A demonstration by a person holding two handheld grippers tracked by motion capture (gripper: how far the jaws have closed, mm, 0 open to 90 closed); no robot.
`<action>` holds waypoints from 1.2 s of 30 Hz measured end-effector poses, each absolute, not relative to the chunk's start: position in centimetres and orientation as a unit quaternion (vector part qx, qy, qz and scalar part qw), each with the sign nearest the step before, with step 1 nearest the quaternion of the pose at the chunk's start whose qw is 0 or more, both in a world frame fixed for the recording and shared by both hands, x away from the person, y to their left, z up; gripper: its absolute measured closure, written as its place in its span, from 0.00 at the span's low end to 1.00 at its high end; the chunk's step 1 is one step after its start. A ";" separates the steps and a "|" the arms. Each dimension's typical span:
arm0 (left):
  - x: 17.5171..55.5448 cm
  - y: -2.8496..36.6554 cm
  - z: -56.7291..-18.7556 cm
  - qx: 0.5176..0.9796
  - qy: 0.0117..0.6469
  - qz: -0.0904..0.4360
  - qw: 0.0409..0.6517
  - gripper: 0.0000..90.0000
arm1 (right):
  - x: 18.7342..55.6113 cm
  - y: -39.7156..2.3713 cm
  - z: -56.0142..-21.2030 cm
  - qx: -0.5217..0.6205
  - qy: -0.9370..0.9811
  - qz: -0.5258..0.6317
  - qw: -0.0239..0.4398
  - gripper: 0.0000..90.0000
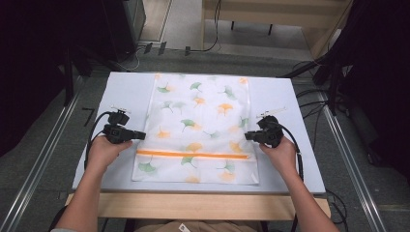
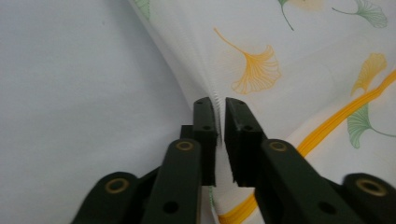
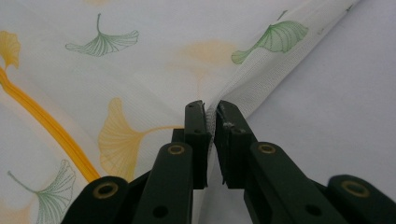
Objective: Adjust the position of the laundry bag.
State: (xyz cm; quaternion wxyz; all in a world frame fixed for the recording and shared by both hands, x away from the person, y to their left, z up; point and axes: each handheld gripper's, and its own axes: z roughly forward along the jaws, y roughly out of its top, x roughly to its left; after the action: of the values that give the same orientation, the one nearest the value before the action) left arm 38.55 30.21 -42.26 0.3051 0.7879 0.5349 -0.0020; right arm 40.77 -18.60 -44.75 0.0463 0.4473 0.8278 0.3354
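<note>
White table point(image 1: 280, 96) carrying a ginkgo-print mesh bag point(image 1: 203, 116) lying flat at its middle, left gripper point(image 2: 220, 103) sitting at the bag's left edge, jaws barely parted with the seam between them, right gripper point(image 3: 210, 108) likewise at the right edge, orange zipper point(image 1: 193, 154) running across near the front.

Overhead light falls evenly on my white table point(image 1: 125, 92); shadows there are faint. The high view's upper left and right corners are near black. In both gripper views my near black linkages blur, and the mesh bag point(image 2: 289, 93) stays moderately sharp.
</note>
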 end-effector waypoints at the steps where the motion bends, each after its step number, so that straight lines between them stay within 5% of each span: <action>1: 38.6 30.2 -42.3 0.786 0.535 -0.007 0.309 0.87 | 40.8 -18.7 -44.8 0.450 0.826 0.335 0.045 0.92; 11: 38.0 29.8 -41.4 0.789 0.518 0.009 0.331 0.59 | 40.4 -19.5 -44.2 0.455 0.818 0.346 0.060 0.71; 17: 38.1 28.8 -41.3 0.797 0.504 0.008 0.335 0.48 | 39.4 -19.9 -43.6 0.453 0.817 0.351 0.064 0.70; 36: 38.8 25.2 -40.8 0.823 0.458 0.004 0.336 0.42 | 36.1 -22.0 -43.2 0.473 0.803 0.357 0.067 0.71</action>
State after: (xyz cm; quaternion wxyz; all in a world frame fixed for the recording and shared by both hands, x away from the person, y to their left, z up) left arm 38.84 25.21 -40.81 0.3357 0.8231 0.4580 0.0042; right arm 36.10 -22.02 -43.21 0.0668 0.4729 0.8028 0.3569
